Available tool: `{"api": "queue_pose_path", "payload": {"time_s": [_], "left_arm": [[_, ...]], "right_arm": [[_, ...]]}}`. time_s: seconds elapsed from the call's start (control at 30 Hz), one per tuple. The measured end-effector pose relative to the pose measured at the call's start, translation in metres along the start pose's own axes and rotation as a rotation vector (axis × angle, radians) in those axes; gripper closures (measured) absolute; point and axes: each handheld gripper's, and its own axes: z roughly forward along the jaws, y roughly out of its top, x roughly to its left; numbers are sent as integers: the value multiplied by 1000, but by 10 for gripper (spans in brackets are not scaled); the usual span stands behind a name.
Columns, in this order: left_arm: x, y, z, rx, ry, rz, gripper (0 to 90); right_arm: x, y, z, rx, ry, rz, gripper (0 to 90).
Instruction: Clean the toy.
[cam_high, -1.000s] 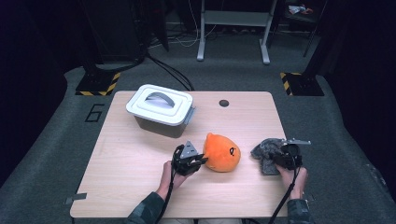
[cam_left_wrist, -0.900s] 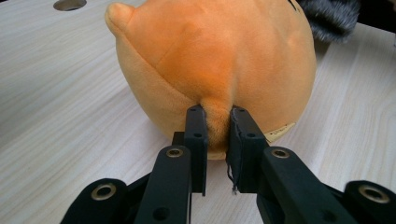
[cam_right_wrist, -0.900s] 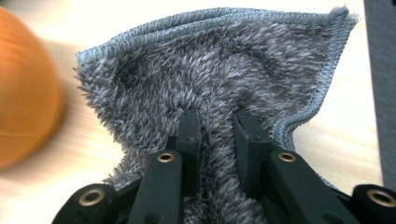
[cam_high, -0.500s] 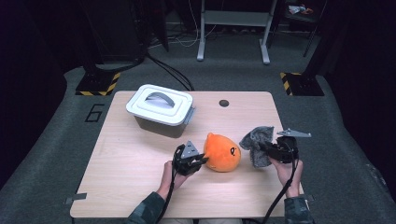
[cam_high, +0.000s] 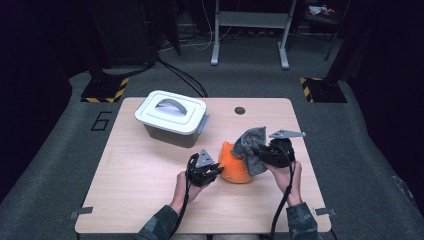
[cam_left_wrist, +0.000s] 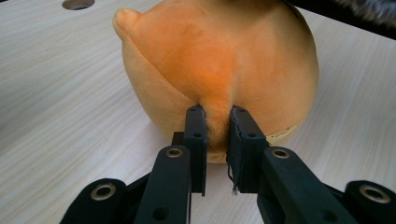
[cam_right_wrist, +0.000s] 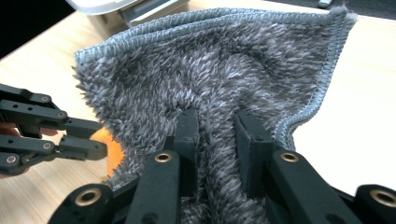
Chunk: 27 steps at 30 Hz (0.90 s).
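An orange plush toy (cam_high: 234, 164) (cam_left_wrist: 219, 60) rests on the wooden table (cam_high: 140, 185) near its front middle. My left gripper (cam_high: 212, 170) (cam_left_wrist: 217, 128) is shut on a pinch of the toy's fabric at its left side. A fluffy grey cloth (cam_high: 250, 147) (cam_right_wrist: 210, 74) hangs over the toy's right half, lifted off the table. My right gripper (cam_high: 260, 150) (cam_right_wrist: 215, 135) is shut on a fold of that cloth, just right of the toy. In the right gripper view the left gripper (cam_right_wrist: 70, 140) pokes in at the left, by a sliver of orange plush (cam_right_wrist: 112, 151).
A white lidded box with a grey handle (cam_high: 172, 117) stands at the back left of the table. A round cable hole (cam_high: 240, 110) is near the back edge. Dark floor, stand legs and hazard-striped bases surround the table.
My right gripper has risen and moved left with the grey cloth, carrying it from the table beside the toy up over the toy's right side. The left gripper has stayed put on the toy.
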Motion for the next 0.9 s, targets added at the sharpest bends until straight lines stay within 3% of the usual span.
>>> {"api": "queue_pose_path", "payload": {"time_s": [0.47,0.6,0.63,0.73,0.77,0.9], "left_arm": [[-3,3,1,-12,-22,16,786],[-3,2,2,4,-19,15,790],[-2,2,2,4,-21,7,791],[-2,1,3,-1,-20,-7,793],[-2,2,4,-2,-17,-6,794],[-2,2,4,-6,-9,-11,794]], "right_arm": [[43,18,42,71,18,-137,718],[45,15,51,89,-1,-165,719],[47,14,52,92,-9,-152,719],[45,13,51,94,-22,-177,720],[46,13,51,90,-25,-160,719],[43,11,47,86,-34,-170,719]]}}
